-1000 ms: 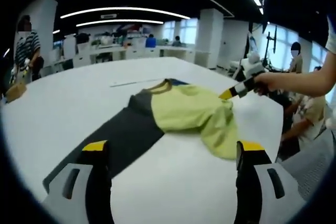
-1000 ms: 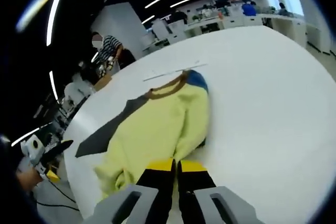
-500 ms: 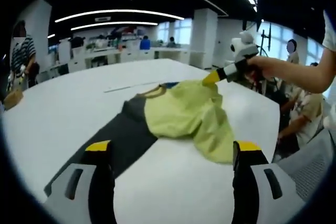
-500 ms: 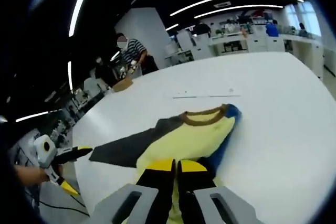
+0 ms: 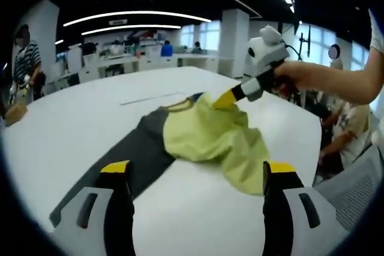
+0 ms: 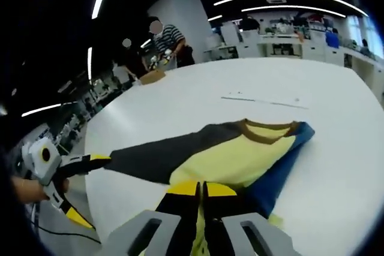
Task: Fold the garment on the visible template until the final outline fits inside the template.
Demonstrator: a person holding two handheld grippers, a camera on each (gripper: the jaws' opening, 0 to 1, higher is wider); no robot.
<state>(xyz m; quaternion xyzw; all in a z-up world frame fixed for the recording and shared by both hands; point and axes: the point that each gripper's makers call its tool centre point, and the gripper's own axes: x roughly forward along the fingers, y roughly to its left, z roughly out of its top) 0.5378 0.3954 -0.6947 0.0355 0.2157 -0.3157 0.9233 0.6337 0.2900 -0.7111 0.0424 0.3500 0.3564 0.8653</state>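
The big white table point(image 5: 72, 118) runs out ahead of both your grippers and carries everything. On it lies the garment point(image 5: 204, 139), a yellow-green shirt with a dark grey sleeve, a brown collar and a blue panel. From your left gripper point(image 5: 195, 175), the garment sits just ahead and a bit right of centre, with the dark grey sleeve point(image 5: 129, 154) stretching back toward that gripper's left jaw. The yellow part is bunched up and draped rather than flat.

Your left gripper has its jaws spread wide apart, one on each side of the view, gripping nothing; it's above the table's near edge with bare white surface between the jaws.

Your right gripper point(image 6: 201, 190) has its jaws pressed together on a fold of the yellow fabric, and the cloth is lifted up off the table where you grip it. In the left gripper view you can see that same gripper point(image 5: 228, 97) coming in from the right, your hand point(image 5: 294, 76) around its handle, with the yellow tips buried in the raised edge of the shirt.

Ahead of the right gripper the shirt point(image 6: 252, 154) spreads out, collar point(image 6: 267, 129) at the far end, blue panel point(image 6: 282, 163) to the right.

Further off there's a thin line point(image 6: 264, 101) on the table beyond the collar, hard to say what it is.
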